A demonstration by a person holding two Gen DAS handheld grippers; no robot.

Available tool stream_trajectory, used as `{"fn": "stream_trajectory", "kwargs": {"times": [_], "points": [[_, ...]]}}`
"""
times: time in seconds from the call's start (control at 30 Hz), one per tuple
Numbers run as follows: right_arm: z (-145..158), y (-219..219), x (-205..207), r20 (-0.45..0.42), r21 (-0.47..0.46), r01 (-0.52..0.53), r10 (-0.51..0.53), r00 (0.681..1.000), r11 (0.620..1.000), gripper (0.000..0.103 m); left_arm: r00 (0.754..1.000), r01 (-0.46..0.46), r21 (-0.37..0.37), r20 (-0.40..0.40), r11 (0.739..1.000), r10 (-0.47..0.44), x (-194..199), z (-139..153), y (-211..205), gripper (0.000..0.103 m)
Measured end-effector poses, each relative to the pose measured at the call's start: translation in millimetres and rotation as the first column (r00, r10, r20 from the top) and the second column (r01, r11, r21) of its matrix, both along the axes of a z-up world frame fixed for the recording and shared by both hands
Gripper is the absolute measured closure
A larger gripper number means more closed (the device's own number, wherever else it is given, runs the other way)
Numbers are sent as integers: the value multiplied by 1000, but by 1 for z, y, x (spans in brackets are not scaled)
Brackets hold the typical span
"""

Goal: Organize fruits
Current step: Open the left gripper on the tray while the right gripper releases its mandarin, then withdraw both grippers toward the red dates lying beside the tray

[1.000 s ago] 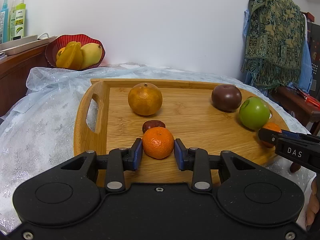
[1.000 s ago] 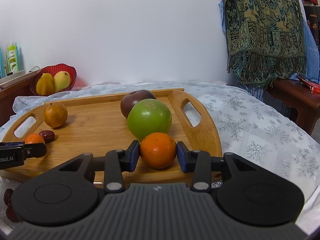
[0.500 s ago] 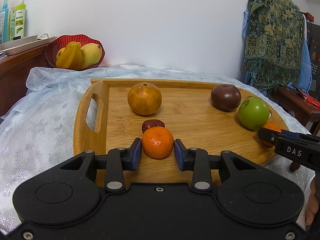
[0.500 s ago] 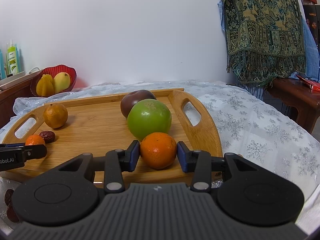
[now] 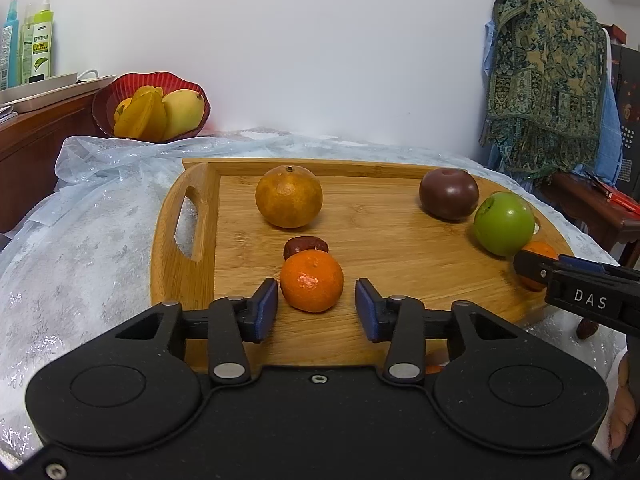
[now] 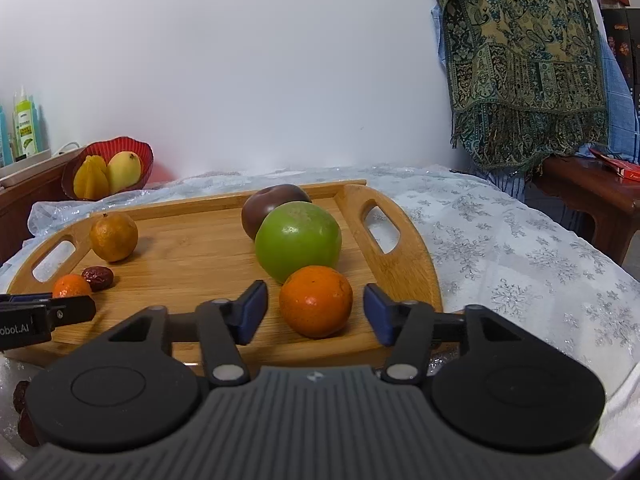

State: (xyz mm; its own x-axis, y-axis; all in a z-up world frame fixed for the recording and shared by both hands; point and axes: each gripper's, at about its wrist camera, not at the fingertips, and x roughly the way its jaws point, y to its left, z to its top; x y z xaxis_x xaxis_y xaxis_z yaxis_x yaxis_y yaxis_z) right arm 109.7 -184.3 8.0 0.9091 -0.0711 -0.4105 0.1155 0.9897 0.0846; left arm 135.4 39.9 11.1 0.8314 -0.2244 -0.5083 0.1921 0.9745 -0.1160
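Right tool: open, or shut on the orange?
Open and opening. In the right wrist view the right tool has a gap on both sides of the orange, which sits free on the wooden tray.

white letters "das" stand on the right claw [image 5: 592,298]; "obot.ai" shows on the left claw [image 6: 24,326].

We see a wooden tray [image 5: 400,248], bamboo-grain, satin finish. The mandarin [image 5: 311,281] has glossy, pitted peel; the green apple [image 6: 298,240] is smooth and waxy; the dark plum [image 5: 448,193] is smooth with a dull sheen. The tablecloth [image 6: 520,264] looks like thin glittery fabric under crinkled clear plastic. Gripper bodies are matt black plastic, with blue rubbery-looking pads [image 5: 266,309] and bright metal pivot pins [image 5: 229,370].
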Motion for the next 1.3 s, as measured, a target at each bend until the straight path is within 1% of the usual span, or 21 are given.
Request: {"fn": "stream_trajectory", "kwargs": {"times": [0.1,0.3,0.57,0.67,0.73,0.8,0.9,1.0,1.23,1.3], "points": [[0,0,-6,16,1,3,-3,1000,1000,22,1000,1,-1,11,1000,0,-4,1,1,56],[1,6,-23,56,-41,3,-1,998,999,16,999,-4,-10,34,1000,4,-15,4,4,47],[-2,11,-50,75,-89,26,-20,997,996,14,997,-3,-22,74,1000,4,-44,6,8,25],[-3,11,-56,82,-110,44,-35,996,993,14,997,-1,-32,83,999,3,-57,6,10,21],[-4,10,-58,84,-118,69,-59,995,991,14,994,4,-17,107,1000,-2,-66,6,10,20],[-5,9,-60,94,-137,124,-112,989,983,13,992,9,-2,128,1000,-9,-75,7,9,19],[-6,3,-63,103,-142,176,-162,981,974,9,991,11,-16,132,1000,-9,-85,6,11,18],[-7,-2,-64,82,-119,183,-174,981,976,8,993,8,-28,120,1000,-5,-93,3,12,17],[-16,-4,-63,49,-76,181,-178,983,980,8,994,7,-8,105,1000,-6,-103,-6,11,17],[-17,-2,-61,43,-74,173,-170,984,982,8,994,0,0,109,1000,0,-107,-7,10,24]]}}
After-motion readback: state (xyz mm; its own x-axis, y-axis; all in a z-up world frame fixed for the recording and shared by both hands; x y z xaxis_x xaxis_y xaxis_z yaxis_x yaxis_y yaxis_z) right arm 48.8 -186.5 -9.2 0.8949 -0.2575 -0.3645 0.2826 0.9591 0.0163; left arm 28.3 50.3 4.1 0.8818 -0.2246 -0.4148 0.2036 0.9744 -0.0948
